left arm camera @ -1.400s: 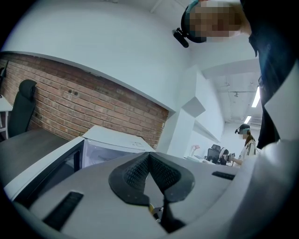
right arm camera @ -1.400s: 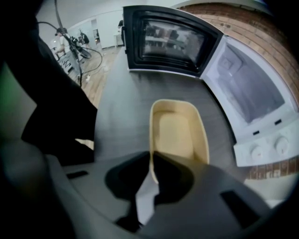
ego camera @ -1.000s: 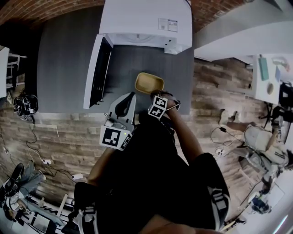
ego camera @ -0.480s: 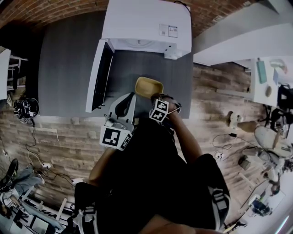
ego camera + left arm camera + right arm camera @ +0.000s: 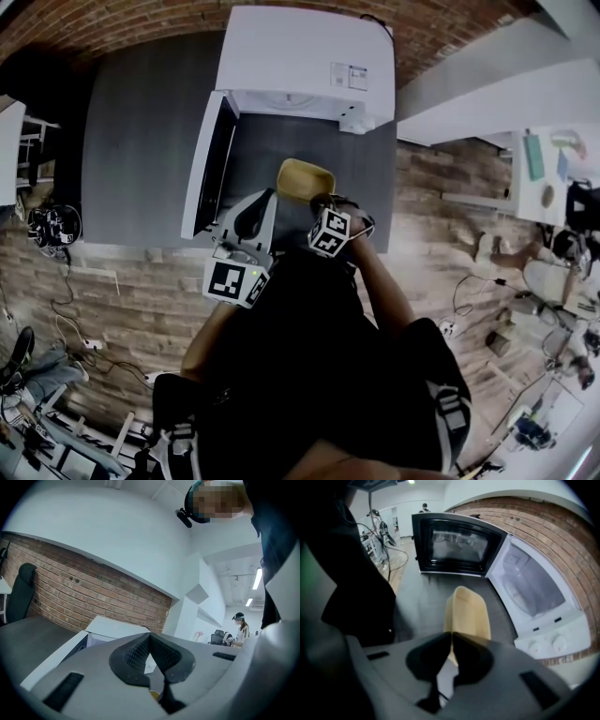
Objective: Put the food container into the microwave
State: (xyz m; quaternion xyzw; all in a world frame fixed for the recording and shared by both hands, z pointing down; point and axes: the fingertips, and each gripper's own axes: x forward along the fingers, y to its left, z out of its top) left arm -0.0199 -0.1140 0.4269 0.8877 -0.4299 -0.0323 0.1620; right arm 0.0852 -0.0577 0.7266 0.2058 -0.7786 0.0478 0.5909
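Food container (image 5: 467, 612) in right hand-held gripper (image 5: 451, 635)

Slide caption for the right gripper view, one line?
Right gripper shut on the rim of the yellow food container, open microwave ahead.

microwave (image 5: 305, 52) 1 | food container (image 5: 305, 178) 1 | grippers 2: left gripper (image 5: 150, 637), right gripper (image 5: 451, 637) | grey counter (image 5: 141, 122) 1
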